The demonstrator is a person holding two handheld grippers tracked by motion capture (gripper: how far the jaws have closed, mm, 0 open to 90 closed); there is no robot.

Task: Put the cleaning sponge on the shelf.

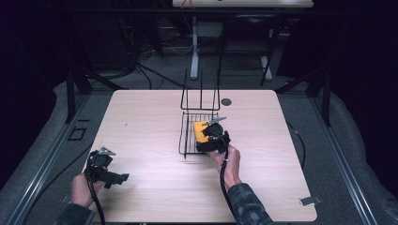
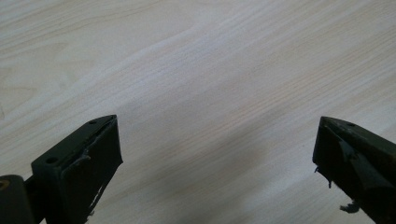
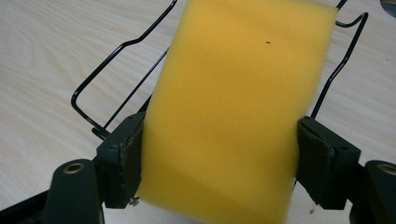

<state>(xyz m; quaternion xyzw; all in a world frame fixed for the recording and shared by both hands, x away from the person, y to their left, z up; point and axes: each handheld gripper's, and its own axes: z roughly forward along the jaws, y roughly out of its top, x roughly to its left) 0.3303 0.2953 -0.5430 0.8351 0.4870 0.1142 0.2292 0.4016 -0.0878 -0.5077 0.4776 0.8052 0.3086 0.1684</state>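
1. Where the left gripper [image 1: 104, 165] hangs low over the near left part of the table [image 1: 141, 187], its jaws stand wide apart with nothing between them; the left gripper view looks past both jaws onto bare pale wood grain [image 2: 210, 93]. It appears to have no part in the step in hand.

2. Wire rack [image 1: 199, 123]: a black frame at mid-table, with a low basket and upright loops rising at its far side. In the right gripper view its thin rods [image 3: 116, 60] pass behind and to either side of the sponge.

3. Yellow sponge [image 3: 238, 107]: clamped flat between the two pads of the right gripper [image 1: 212, 138], which press on its opposite edges. In the high view the sponge [image 1: 201, 131] sits over the right half of the basket; whether it touches the wires cannot be told.

4. Step in hand, as judged: setting the sponge into the rack. The next move calls for lowering it until the wires bear it, then spreading the jaws without snagging a rod.

5. Contents: apart from the sponge, nothing can be made out in the basket.
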